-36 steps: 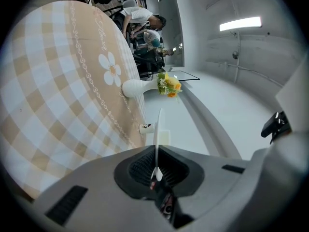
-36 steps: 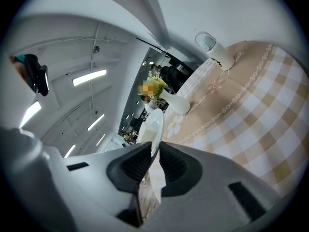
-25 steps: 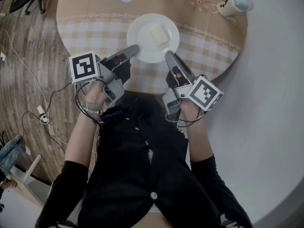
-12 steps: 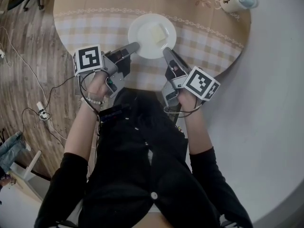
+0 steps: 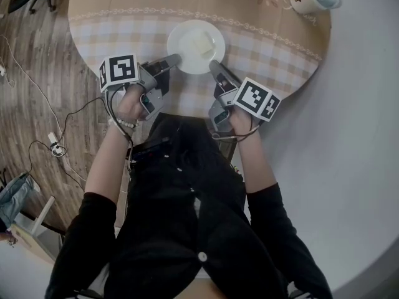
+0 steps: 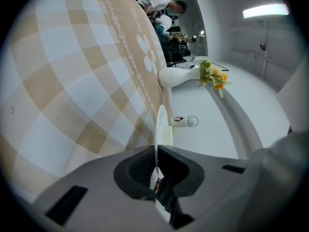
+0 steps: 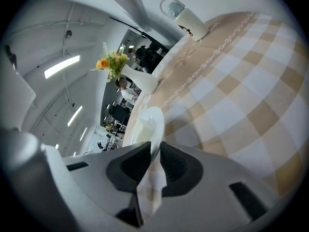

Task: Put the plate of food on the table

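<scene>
My arms come first, black sleeves (image 5: 87, 242) down to the elbows, forearms stretched forward side by side. Beside my left arm lies the wood-plank floor (image 5: 31, 92) with thin cables (image 5: 62, 157) trailing over it.

My left hand (image 5: 128, 101), a bead bracelet at its wrist, wraps the handle of the left gripper (image 5: 174, 60). My right hand (image 5: 240, 122) wraps the handle of the right gripper (image 5: 213, 65). The left tool's black-and-white marker cube (image 5: 118, 71) sits just above my knuckles, and the right tool's cube (image 5: 257, 98) does the same. Both grippers point away from me and somewhat downward, angled in toward each other.

Between their tips is the white round plate (image 5: 196, 46). The left gripper's jaws are drawn narrow on the plate's near-left rim, dark pads pressing the thin edge from both sides. The right gripper's jaws pinch the near-right rim the same way. A pale yellow square block of food (image 5: 201, 43) lies near the plate's middle.

The plate is over the near part of the round table with its beige-and-white checked cloth (image 5: 274, 48). I cannot tell whether its base touches the cloth.

Farther off, at the table's far right edge, is a white mug (image 5: 305, 2). At the far side, in the left gripper view, stands a white vase (image 6: 178, 75) with yellow and orange flowers (image 6: 213, 76).
</scene>
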The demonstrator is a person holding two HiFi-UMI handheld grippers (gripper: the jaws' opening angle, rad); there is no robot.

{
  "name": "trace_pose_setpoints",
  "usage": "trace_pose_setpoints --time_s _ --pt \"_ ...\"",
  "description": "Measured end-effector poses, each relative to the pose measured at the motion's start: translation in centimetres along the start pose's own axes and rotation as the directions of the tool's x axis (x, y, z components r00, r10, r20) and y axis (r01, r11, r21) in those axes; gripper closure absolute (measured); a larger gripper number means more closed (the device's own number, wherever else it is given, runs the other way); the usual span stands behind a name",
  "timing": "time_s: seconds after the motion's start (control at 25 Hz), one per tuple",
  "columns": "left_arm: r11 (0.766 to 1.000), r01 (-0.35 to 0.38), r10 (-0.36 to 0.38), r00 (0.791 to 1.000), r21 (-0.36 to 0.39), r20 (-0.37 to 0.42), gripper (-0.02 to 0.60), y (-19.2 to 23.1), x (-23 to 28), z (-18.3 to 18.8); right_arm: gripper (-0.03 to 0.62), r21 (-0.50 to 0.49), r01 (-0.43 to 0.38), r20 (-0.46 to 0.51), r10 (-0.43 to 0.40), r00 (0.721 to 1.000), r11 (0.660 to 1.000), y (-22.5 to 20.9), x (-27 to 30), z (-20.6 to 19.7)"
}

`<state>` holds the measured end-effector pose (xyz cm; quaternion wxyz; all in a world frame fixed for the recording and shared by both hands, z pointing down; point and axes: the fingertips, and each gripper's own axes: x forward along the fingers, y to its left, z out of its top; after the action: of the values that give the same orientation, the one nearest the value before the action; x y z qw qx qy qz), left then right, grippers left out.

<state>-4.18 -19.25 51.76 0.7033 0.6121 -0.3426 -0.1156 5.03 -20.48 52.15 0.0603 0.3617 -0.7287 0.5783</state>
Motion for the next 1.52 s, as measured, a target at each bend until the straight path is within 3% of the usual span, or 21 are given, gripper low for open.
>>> trace_pose_setpoints --time_s 0.32,0.68,0.84,0.92,1.0,1.04,1.12,1.2,1.24,1.32,1.4,1.44,1.52 --pt "0.999 -0.036 0.036 0.999 -0.021 -0.002 0.571 1.8 0.5 -0.2 0.551 0.022 0.044 -0.025 -0.044 0.999 0.999 -1.7 0.9 -0.8" --pt "0.997 -0.048 0.049 0.999 -0.059 0.014 0.571 3.1 0.6 0.0 0.542 -0.031 0.084 -0.079 -0.086 0.993 0.996 -2.2 1.8 -1.5" --pt "0.996 -0.051 0.053 0.998 -0.076 0.024 0.571 3.2 0.5 0.2 0.434 -0.05 0.037 -0.095 -0.042 0.995 0.998 -0.9 2.1 -1.8" --pt "0.995 -0.057 0.059 0.998 -0.076 0.025 0.572 3.3 0.5 0.3 0.416 -0.062 0.018 -0.109 -0.024 0.994 0.998 -0.6 1.7 -2.1" --pt "0.995 -0.063 0.065 0.998 -0.072 0.021 0.571 3.3 0.5 0.2 0.416 -0.138 0.021 -0.135 -0.04 0.99 0.99 -0.5 1.1 -2.7" --pt "0.996 -0.064 0.065 0.998 -0.069 0.019 0.571 3.4 0.5 0.2 0.416 -0.222 0.03 -0.151 -0.065 0.986 0.975 -0.3 0.8 -3.1" --pt "0.996 -0.065 0.066 0.998 -0.063 0.016 0.571 3.4 0.5 0.3 0.416 -0.452 0.044 -0.173 -0.135 0.976 0.891 0.2 0.3 -3.8" --pt "0.996 -0.064 0.065 0.998 -0.063 0.014 0.571 3.5 0.6 0.2 0.424 -0.683 0.037 -0.162 -0.201 0.966 0.729 1.1 0.1 -4.5" --pt "0.996 -0.063 0.064 0.998 -0.065 0.014 0.571 3.5 0.6 0.2 0.434 -0.78 0.03 -0.143 -0.224 0.964 0.625 1.7 0.1 -4.8" --pt "0.996 -0.061 0.062 0.998 -0.065 0.013 0.571 3.6 0.6 0.2 0.448 -0.924 0.014 -0.088 -0.248 0.965 0.383 3.1 0.5 -5.2" --pt "0.996 -0.058 0.059 0.998 -0.063 0.011 0.571 3.6 0.6 0.2 0.469 -0.991 -0.011 -0.046 -0.265 0.963 0.131 4.0 1.0 -5.9" --pt "0.997 -0.056 0.057 0.998 -0.062 0.008 0.571 3.6 0.6 0.1 0.484 -0.999 -0.031 -0.037 -0.275 0.961 0.028 4.1 1.3 -6.4" --pt "0.997 -0.054 0.055 0.999 -0.06 0.003 0.571 3.7 0.7 -0.1 0.493 -0.991 -0.076 -0.039 -0.298 0.954 -0.114 3.8 1.9 -7.6"
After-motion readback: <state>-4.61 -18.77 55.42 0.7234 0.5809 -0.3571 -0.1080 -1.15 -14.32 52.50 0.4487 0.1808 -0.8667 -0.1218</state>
